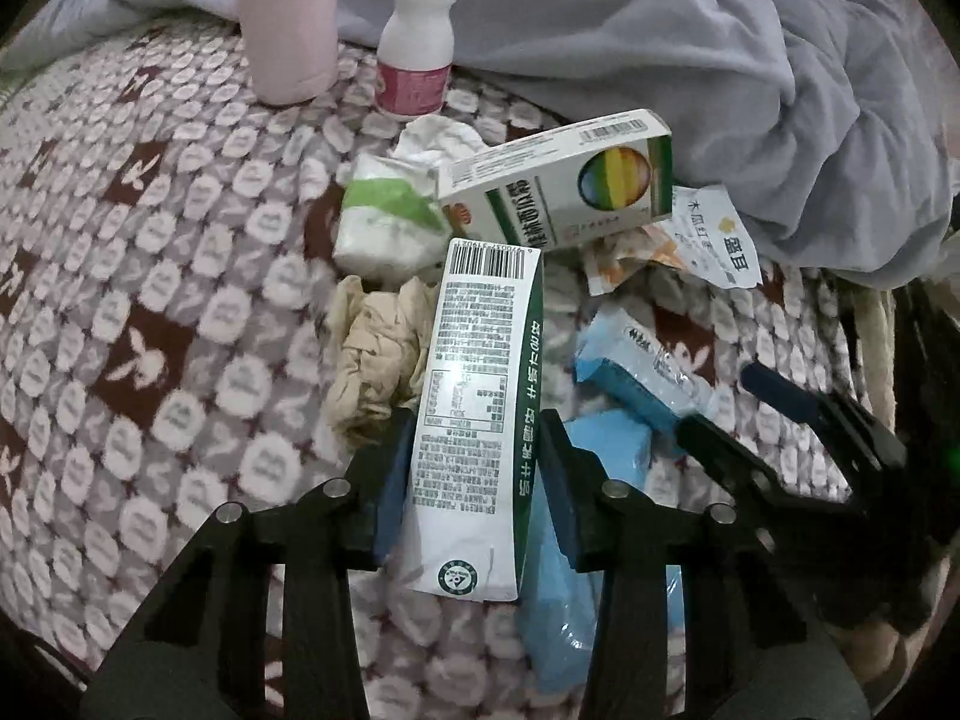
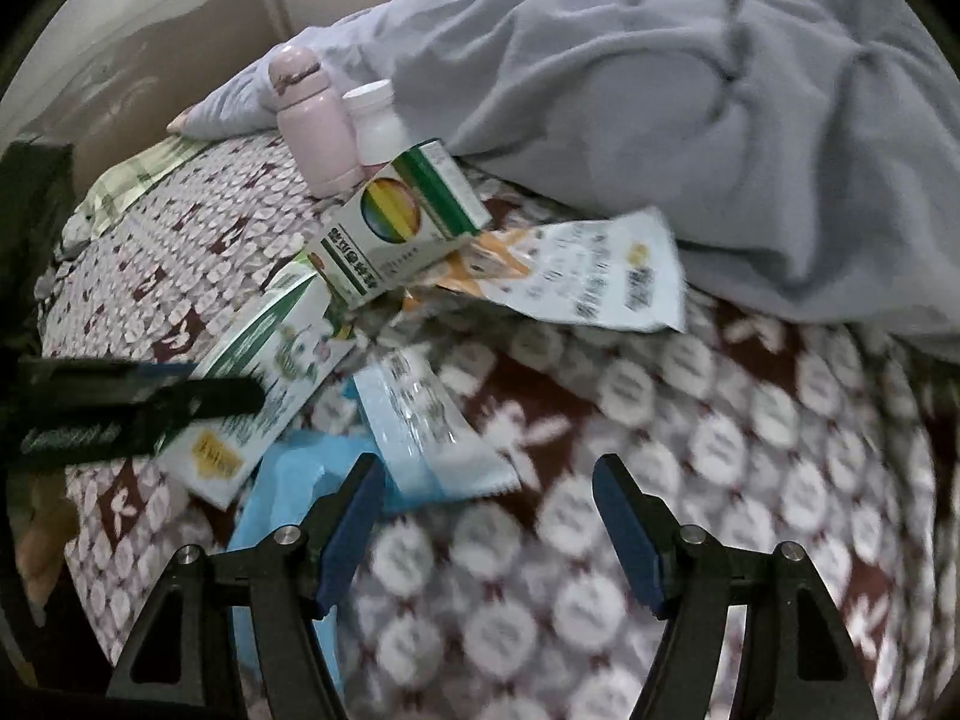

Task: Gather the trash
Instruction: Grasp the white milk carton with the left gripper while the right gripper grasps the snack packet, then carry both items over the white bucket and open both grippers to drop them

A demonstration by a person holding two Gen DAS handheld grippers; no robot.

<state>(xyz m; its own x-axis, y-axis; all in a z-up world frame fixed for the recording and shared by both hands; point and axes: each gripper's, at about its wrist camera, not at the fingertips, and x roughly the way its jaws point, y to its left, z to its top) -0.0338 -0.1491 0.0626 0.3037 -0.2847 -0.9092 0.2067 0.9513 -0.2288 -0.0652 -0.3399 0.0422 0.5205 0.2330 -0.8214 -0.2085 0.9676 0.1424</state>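
The left gripper [image 1: 477, 462] pinches a long green-and-white carton [image 1: 480, 414] at frame center, its length pointing away from the fingers. The right gripper [image 2: 489, 516] is spread wide and empty; the blue wrapper [image 2: 432, 426] lies just ahead, upper left of it.

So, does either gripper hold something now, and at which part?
The left gripper clamps the white-and-green milk carton across its lower body, one pad on each side. The right gripper is open and holds nothing.

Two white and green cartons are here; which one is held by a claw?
The barcode carton, clamped in the left claw; the carton with the rainbow circle lies free behind it.
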